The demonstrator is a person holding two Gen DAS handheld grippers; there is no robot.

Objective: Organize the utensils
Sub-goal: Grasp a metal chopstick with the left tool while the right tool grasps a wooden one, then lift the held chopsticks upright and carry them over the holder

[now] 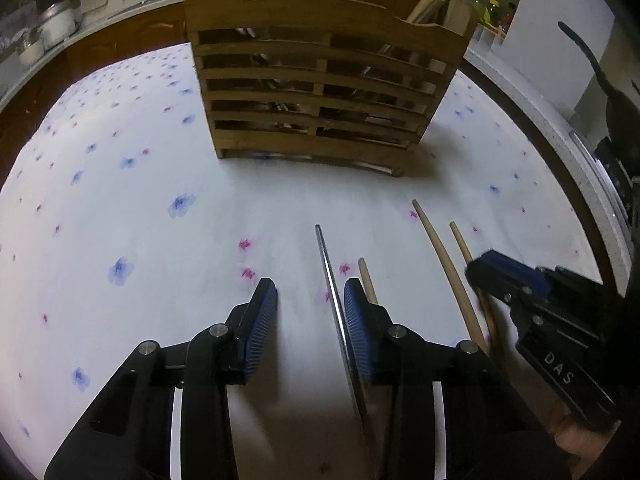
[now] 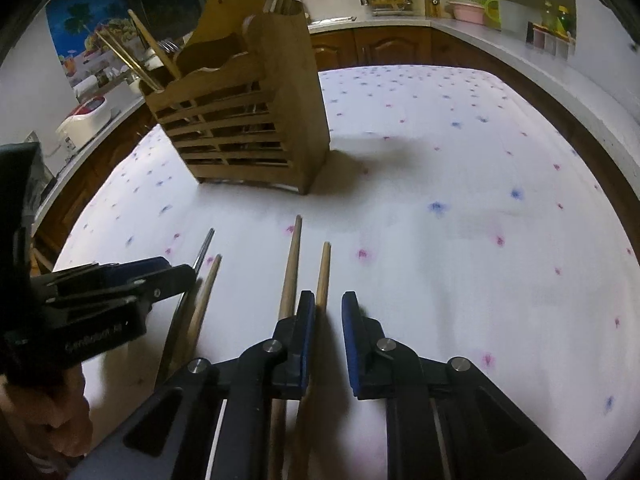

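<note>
Blue-padded fingers of the left gripper (image 1: 310, 300) fill the bottom of its own view, angled down at the tablecloth (image 1: 120, 200). Jaws are apart with a metal chopstick (image 1: 326, 264) lying between them, right against the inner face of the right-hand pad; the left-hand pad isn't touching it, so no real grip.

Right gripper (image 2: 328, 312) is tilted down too, jaws narrow but with a visible gap. One wooden chopstick (image 2: 323, 276) runs into that gap, hugging the left-hand pad; I can't tell if it's actually pinched. A second wooden chopstick (image 2: 291, 264) passes just outside that pad, and a third (image 2: 208, 288) lies next to the metal one.

All four sticks lie flat and roughly parallel, long axes pointing away from the cameras toward the slatted wooden utensil holder (image 2: 248, 128), which stands upright farther back with utensils already in it.

Loads of bare cloth to the right of the holder; a counter edge (image 2: 520, 52) curves round behind.
</note>
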